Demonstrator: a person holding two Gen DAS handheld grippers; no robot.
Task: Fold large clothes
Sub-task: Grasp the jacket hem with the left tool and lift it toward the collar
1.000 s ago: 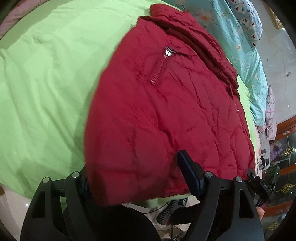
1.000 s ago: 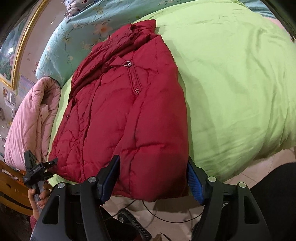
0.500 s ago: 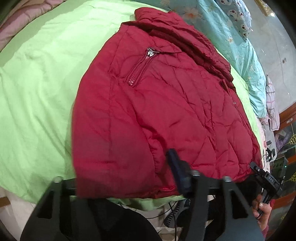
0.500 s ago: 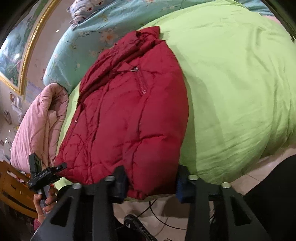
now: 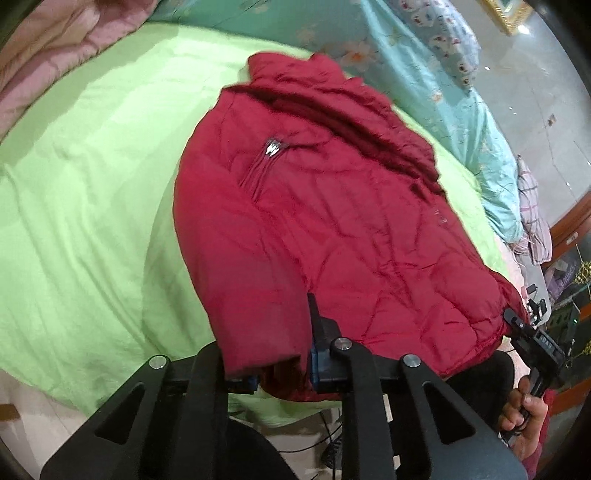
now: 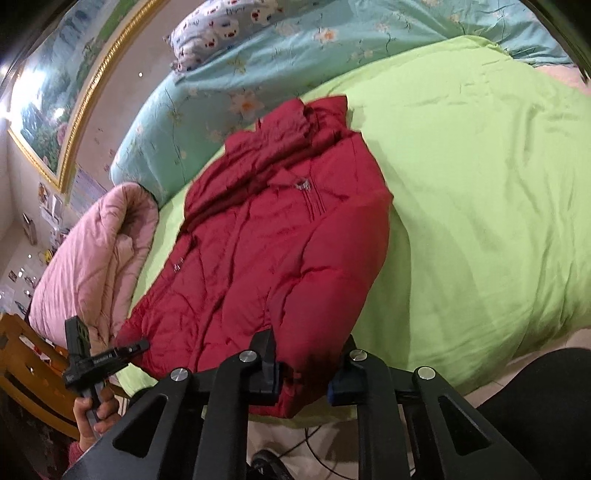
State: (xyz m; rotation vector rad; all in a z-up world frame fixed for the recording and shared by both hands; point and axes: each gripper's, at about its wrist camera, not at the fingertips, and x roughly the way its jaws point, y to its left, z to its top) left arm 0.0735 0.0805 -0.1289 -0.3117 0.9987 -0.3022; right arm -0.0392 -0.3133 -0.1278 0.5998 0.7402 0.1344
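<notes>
A red padded jacket (image 5: pixel 332 229) lies on a green bedsheet (image 5: pixel 81 206), collar away from me, its hem at the bed's near edge. My left gripper (image 5: pixel 282 369) is shut on the jacket's hem corner on one side. My right gripper (image 6: pixel 304 376) is shut on the hem corner of the jacket (image 6: pixel 280 251) on the other side. Each gripper shows in the other's view: the right one in the left wrist view (image 5: pixel 532 343), the left one in the right wrist view (image 6: pixel 99 358). A zip pocket (image 5: pixel 266 162) runs across the jacket front.
A pink quilt (image 6: pixel 88 258) lies rolled beside the jacket. A turquoise floral duvet (image 6: pixel 221 99) and a patterned pillow (image 6: pixel 221 33) lie at the head of the bed. A wooden chair (image 6: pixel 22 362) stands by the bed. Floor and cables (image 5: pixel 325 439) lie below the hem.
Both grippers have closed from wide open onto the jacket's hem corners. The jacket's lower part has narrowed and bunched between the fingers, and both views have lifted.
</notes>
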